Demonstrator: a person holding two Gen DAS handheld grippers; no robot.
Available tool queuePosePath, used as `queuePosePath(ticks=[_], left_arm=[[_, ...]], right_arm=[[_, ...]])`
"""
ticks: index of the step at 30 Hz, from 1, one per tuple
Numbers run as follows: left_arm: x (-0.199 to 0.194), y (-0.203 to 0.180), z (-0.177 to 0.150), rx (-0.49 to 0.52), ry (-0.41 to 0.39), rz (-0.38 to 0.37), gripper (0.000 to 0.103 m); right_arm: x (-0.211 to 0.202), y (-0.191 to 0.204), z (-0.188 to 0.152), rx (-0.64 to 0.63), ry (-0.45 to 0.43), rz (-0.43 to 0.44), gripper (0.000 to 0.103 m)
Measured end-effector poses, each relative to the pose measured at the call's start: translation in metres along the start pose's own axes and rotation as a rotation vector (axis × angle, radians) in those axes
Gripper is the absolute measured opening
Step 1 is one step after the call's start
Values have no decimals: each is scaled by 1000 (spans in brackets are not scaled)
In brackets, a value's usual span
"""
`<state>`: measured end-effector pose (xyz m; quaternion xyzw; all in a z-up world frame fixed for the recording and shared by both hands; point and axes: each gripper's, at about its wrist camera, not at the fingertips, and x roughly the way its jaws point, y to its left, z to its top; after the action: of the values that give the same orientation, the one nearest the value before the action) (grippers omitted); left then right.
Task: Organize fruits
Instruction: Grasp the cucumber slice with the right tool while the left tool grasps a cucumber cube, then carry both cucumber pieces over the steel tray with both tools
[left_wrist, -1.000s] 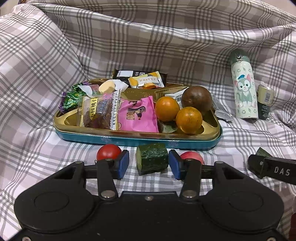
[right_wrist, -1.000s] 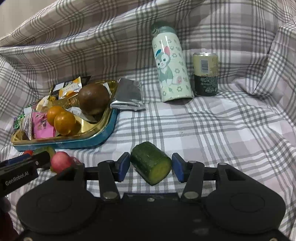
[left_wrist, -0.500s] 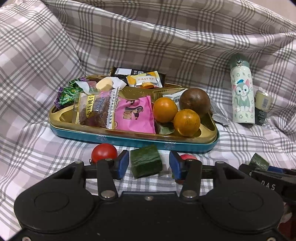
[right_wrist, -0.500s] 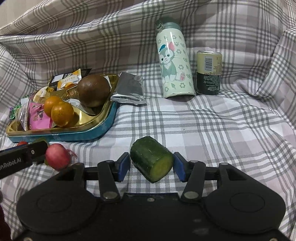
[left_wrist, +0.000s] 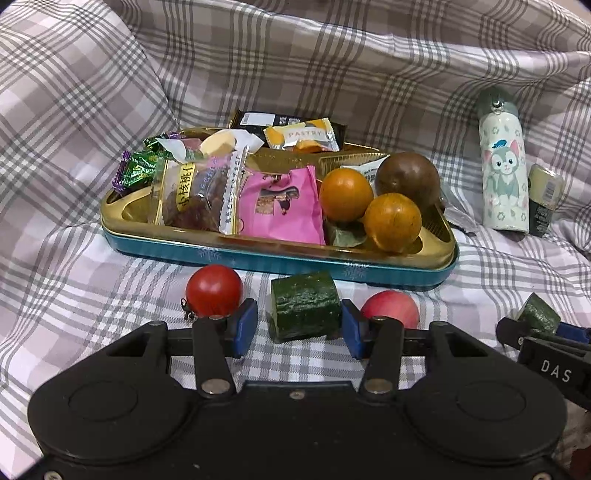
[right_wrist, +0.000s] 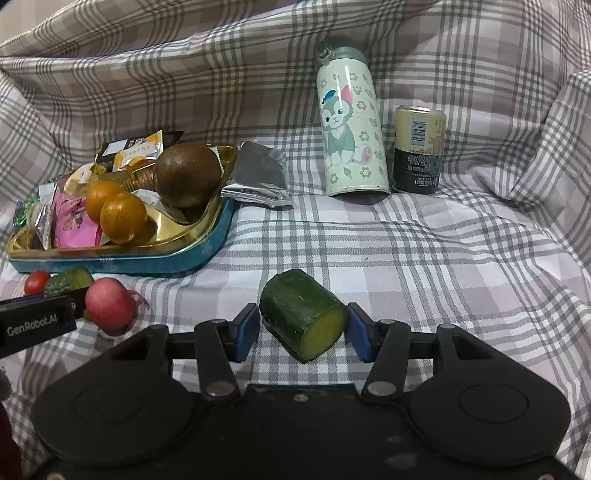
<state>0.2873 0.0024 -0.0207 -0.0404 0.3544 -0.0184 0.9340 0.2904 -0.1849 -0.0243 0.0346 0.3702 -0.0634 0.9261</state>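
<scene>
My left gripper (left_wrist: 297, 328) stands open around a dark green cucumber piece (left_wrist: 304, 310) lying on the checked cloth; the piece is against the right pad, with a gap at the left pad. A red tomato (left_wrist: 213, 290) lies just left of it and a pink-red round fruit (left_wrist: 391, 308) just right. My right gripper (right_wrist: 301, 332) is shut on a second cucumber piece (right_wrist: 303, 317), its cut end facing me. Behind them is the gold and teal tray (left_wrist: 280, 258), holding two oranges (left_wrist: 345, 194) and a brown round fruit (left_wrist: 408, 179) at its right end.
Snack packets (left_wrist: 280, 206) fill the tray's left and middle. A cartoon-print bottle (right_wrist: 351, 125) and a can (right_wrist: 417, 147) stand at the back right, and a silver packet (right_wrist: 258, 177) rests against the tray's corner. The cloth rises in folds behind and at both sides.
My left gripper has shifted sideways around its cucumber piece, which now sits toward the right pad. The right gripper has kept its cucumber piece and hardly moved.
</scene>
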Motion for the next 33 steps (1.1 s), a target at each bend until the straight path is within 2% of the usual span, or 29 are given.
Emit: queuePosePath(ticks=[8,12,17,20,33], left_arm=[[1,1,1,-14,3,0,56],[0,2,1,-21,4,-4,56],[-1,2,1,-26,0,-27,47],[-2,0,1,-23,-6,-28,46],[-8,1,-1,-14,-29,-28,45]], right_arm=[[-1,-1,0,2,6,-4,51],[-7,3,-2,-15,28,33,51],[-15,15,-8,-58,8,65,50],[-19,18,-11,-86,-18,65,50],[-17,7,-7,-32,-12,60,50]])
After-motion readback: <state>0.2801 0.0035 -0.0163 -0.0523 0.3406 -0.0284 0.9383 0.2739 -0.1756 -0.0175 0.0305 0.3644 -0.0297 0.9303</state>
